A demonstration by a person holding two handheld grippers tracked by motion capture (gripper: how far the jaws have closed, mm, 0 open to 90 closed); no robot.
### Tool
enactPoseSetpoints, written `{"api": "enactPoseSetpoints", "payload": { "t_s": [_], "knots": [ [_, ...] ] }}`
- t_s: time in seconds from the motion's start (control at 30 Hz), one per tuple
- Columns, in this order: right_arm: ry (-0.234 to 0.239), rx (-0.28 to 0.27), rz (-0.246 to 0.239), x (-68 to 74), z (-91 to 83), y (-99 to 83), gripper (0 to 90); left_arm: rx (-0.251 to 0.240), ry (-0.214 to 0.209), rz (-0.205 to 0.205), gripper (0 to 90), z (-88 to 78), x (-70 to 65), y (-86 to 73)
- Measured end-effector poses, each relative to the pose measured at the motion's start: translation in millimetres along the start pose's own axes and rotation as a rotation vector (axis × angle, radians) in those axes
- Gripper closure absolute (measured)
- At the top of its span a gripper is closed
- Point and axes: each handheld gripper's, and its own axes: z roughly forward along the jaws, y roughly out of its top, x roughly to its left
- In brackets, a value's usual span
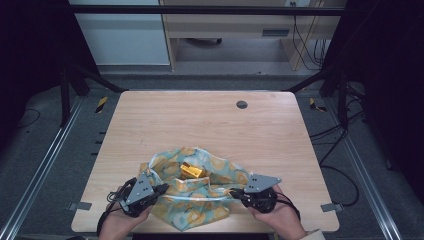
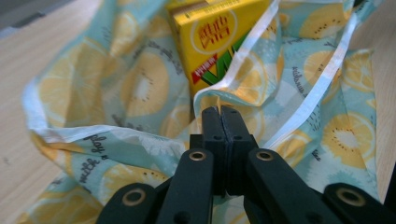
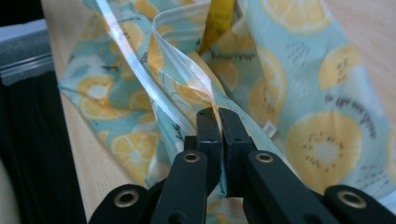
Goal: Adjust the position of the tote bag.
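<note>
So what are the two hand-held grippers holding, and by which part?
Both are shut on the lemon-print bag: left hand-held gripper and right hand-held gripper each pinch its white-edged rim.

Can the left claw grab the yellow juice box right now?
Probably not yet. The left claw is shut on the lemon bag rim, so it would have to let go first. The yellow juice box sits just beyond, inside the bag's open mouth.

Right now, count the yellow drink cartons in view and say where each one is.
1. The yellow drink carton sits inside the open lemon-print bag, between the left gripper and the right gripper, both clamped on the bag's rim. The bag's folds may hide more.
</note>
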Motion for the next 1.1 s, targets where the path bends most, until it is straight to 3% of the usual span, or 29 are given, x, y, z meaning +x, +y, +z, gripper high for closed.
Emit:
{"api": "enactPoseSetpoints", "payload": {
  "t_s": [0.07, 0.17, 0.4, 0.5, 0.7, 1.0, 1.1],
  "knots": [
    [0.000, 0.026, 0.009, -0.5, 4.0, -2.0, 89.0, 0.040, 0.010, 0.023, 90.0, 5.6, -2.1, -0.6],
    [0.002, 0.061, 0.016, -0.8, 9.7, -5.2, 88.9, 0.079, 0.008, 0.023, 90.0, 12.8, 0.0, -2.9],
    [-0.006, 0.126, 0.025, 0.1, 20.0, -9.0, 87.2, 0.129, -0.008, 0.025, 89.7, 24.9, -0.6, -4.4],
    [-0.021, 0.109, 0.026, 1.0, 16.3, -6.7, 77.4, 0.108, -0.030, 0.026, 90.0, 22.7, -4.7, -2.3],
    [-0.058, 0.048, 0.023, 2.5, 1.2, 8.1, 46.8, 0.121, -0.026, 0.040, 90.0, 19.3, -5.7, -4.4],
    [-0.068, -0.011, 0.007, -4.0, -23.2, 48.4, 41.7, 0.168, -0.036, 0.061, 89.6, 22.0, -5.3, -7.7],
    [-0.105, -0.013, -0.012, -9.0, -26.5, 59.9, 42.9, 0.165, -0.037, 0.070, 89.3, 21.0, -6.4, -6.9]
  ]
}}
